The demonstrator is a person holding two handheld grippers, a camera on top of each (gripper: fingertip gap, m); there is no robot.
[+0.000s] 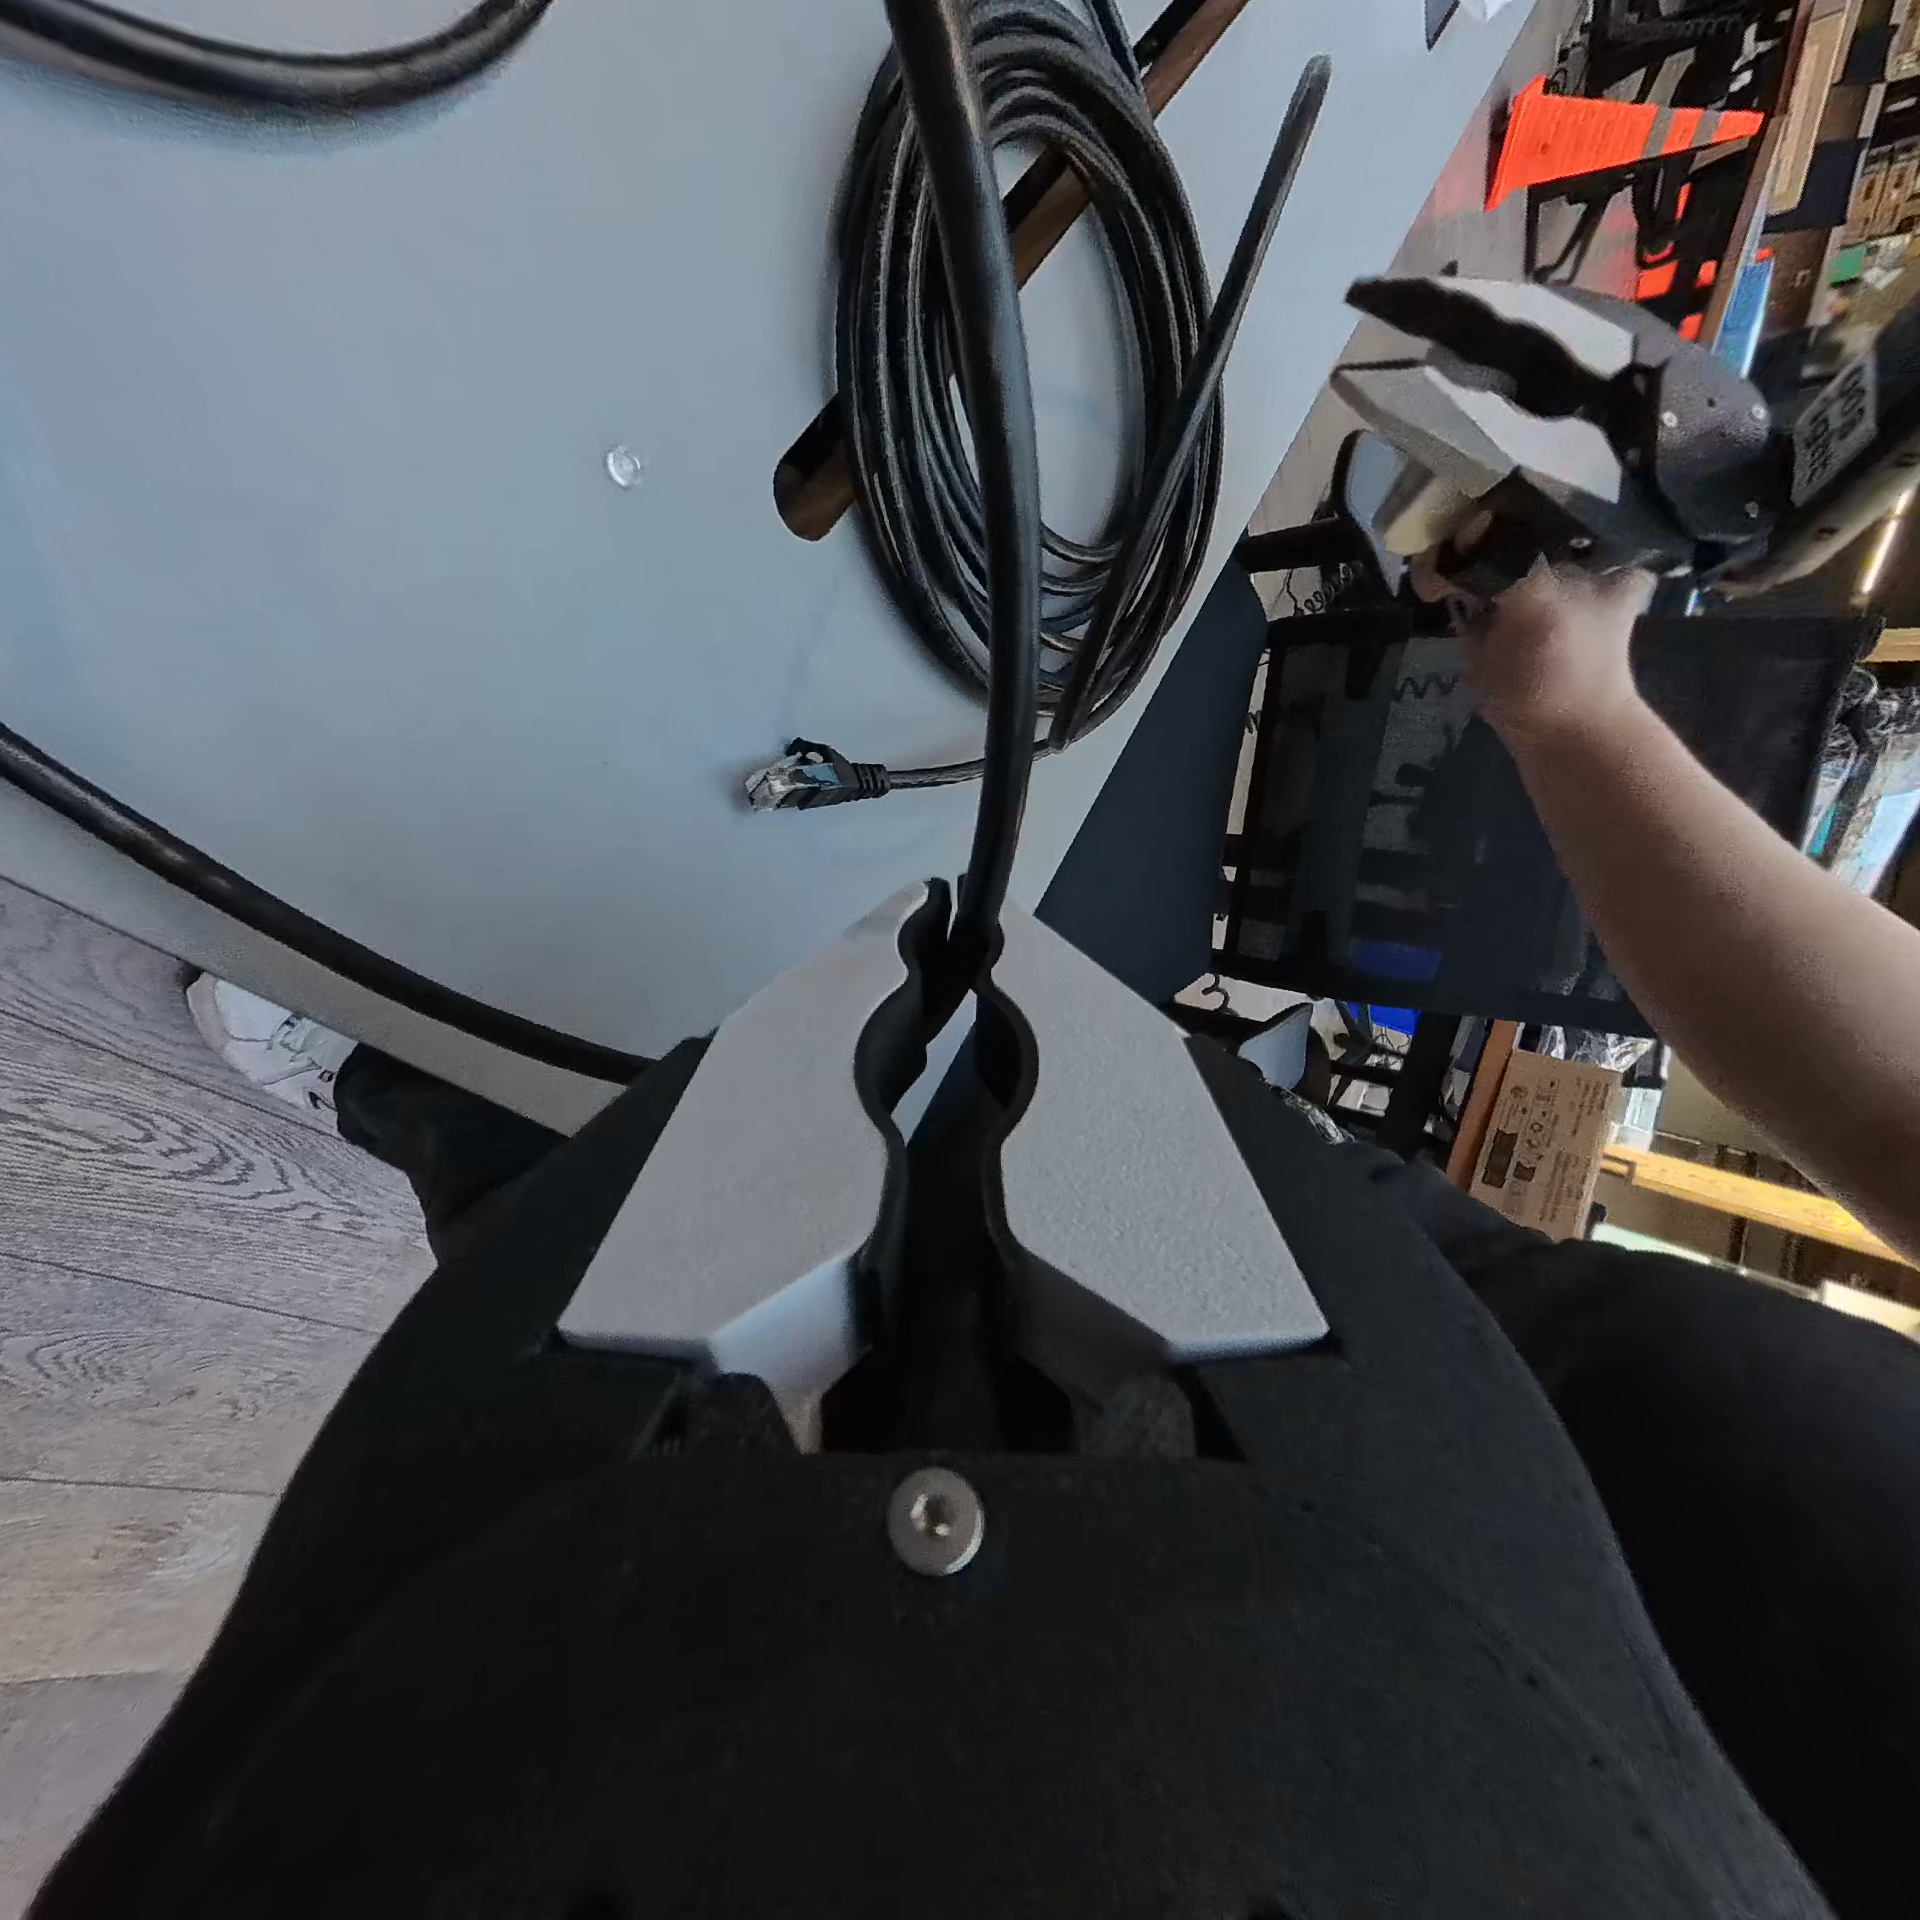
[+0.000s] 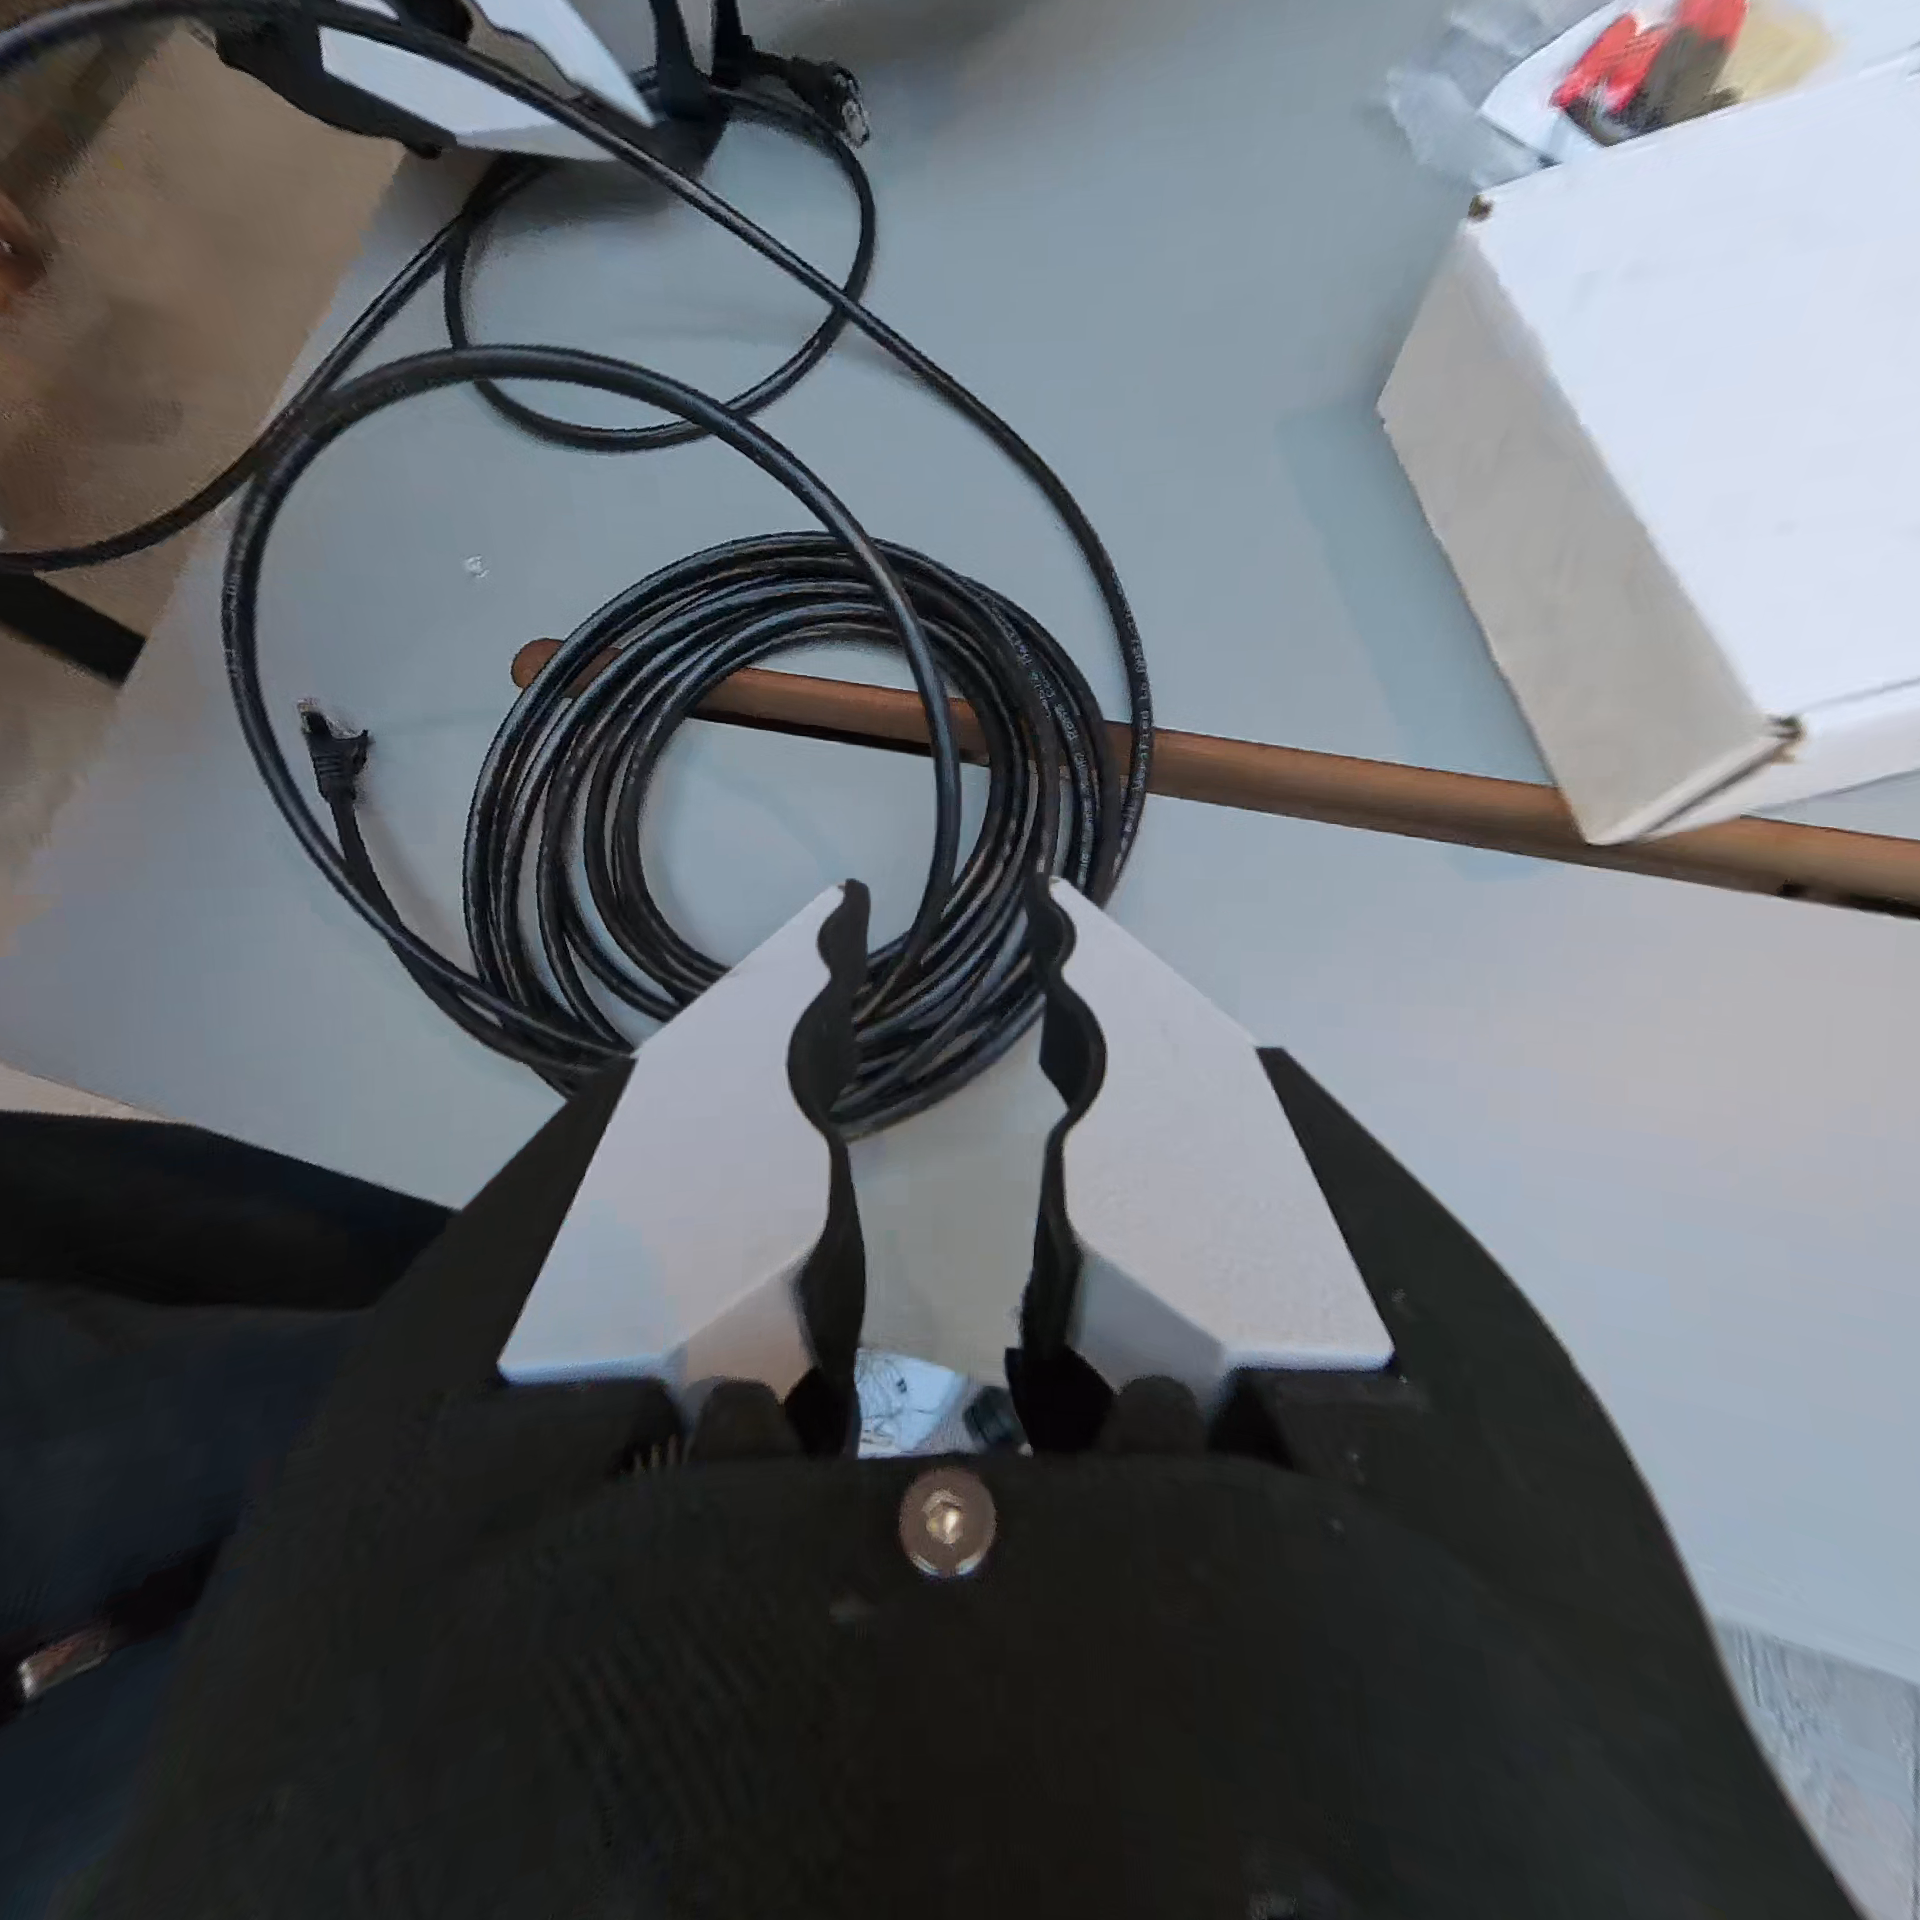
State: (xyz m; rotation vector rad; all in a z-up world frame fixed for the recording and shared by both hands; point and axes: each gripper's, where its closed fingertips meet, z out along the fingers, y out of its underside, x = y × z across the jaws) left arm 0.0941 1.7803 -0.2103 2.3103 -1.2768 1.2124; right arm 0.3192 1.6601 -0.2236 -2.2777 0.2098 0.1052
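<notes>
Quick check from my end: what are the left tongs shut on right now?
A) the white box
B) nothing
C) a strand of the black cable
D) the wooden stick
C: the left tongs pinch a strand of the black cable between their tips.

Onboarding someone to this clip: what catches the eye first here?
First, the left gripper, shut on a black cable that rises from its fingertips toward the table. Next, the coil of black cable lying over a brown rod mid-table, its loose plug to the left. The right gripper is open above the coil's near edge, and a white box sits at the right.
</notes>
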